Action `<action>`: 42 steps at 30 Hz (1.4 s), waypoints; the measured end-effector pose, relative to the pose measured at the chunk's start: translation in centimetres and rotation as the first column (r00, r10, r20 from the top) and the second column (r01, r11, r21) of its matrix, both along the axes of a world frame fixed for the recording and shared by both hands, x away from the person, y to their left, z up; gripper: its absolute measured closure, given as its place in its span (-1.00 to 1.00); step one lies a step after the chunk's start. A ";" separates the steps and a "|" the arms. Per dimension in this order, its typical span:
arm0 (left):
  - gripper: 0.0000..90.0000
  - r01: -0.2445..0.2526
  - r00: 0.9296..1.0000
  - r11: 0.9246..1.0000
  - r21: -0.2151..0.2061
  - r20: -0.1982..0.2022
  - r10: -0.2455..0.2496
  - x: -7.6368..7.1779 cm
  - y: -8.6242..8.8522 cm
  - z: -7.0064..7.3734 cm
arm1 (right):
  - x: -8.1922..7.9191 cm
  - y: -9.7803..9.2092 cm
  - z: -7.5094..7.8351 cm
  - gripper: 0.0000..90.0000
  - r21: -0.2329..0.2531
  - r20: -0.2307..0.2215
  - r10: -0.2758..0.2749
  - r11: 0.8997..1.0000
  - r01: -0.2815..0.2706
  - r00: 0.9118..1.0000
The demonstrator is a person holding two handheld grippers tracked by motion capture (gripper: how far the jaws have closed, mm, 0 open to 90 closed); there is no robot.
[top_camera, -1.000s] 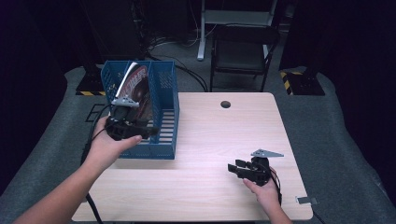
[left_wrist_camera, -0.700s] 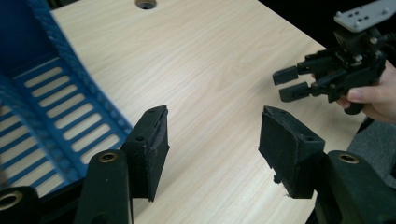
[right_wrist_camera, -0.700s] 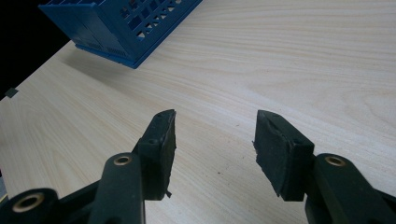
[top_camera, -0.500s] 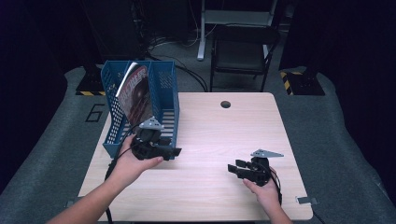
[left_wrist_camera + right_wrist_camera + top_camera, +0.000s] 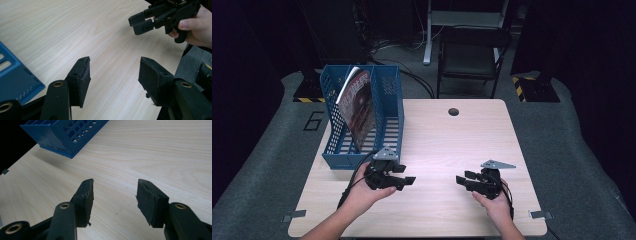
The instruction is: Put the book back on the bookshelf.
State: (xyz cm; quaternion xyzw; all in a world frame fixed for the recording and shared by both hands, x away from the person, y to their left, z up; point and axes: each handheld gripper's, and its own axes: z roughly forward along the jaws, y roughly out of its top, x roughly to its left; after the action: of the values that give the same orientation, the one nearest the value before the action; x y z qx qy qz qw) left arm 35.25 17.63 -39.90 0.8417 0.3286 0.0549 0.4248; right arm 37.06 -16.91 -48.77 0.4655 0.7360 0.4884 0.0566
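Note:
A blue slotted file rack (image 5: 387, 112) stands at the table's left side with a dark-covered magazine (image 5: 359, 107) leaning upright inside it. My left gripper (image 5: 408, 181) is held just in front of the rack's near end, pointing right, open and empty (image 5: 113, 68). My right gripper (image 5: 462, 178) rests low over the table's front right, pointing left, open with nothing between its jaws (image 5: 114, 188). The right gripper (image 5: 140, 21) also appears at the top of the left gripper view, held by a hand. A corner of the rack (image 5: 67, 135) is in the right gripper view.
The light wood table (image 5: 452, 145) has a round cable hole (image 5: 454, 111) near its far edge. A black chair (image 5: 469, 55) stands behind the table. Grey carpet surrounds the table, with cables on the floor at the back.
My left gripper has drawn back from the rack and moved right toward the table's front middle, empty. The magazine now stands in the rack alone. The right gripper has stayed put.

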 end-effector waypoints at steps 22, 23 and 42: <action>-0.06 -0.003 1.000 0.999 0.040 -0.008 0.004 -0.9 -0.1 -6.1 | 0.0 0.0 -0.1 0.05 -0.003 0.002 0.003 1.000 -0.003 1.000; -0.06 -0.004 1.000 0.999 0.046 -0.009 0.004 -0.9 0.0 -6.2 | 0.1 0.1 -0.1 0.05 -0.003 0.004 0.002 1.000 -0.002 1.000; -0.06 -0.012 0.999 0.998 0.059 -0.049 0.015 -1.2 -0.3 -8.2 | 0.2 0.0 -0.3 0.05 0.002 -0.016 -0.002 1.000 0.002 1.000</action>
State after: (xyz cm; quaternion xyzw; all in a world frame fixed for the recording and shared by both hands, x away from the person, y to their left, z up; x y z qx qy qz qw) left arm 34.02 17.35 -48.06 0.8528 0.3428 0.0467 0.3911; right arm 37.28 -16.88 -49.07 0.4700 0.7355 0.4854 0.0509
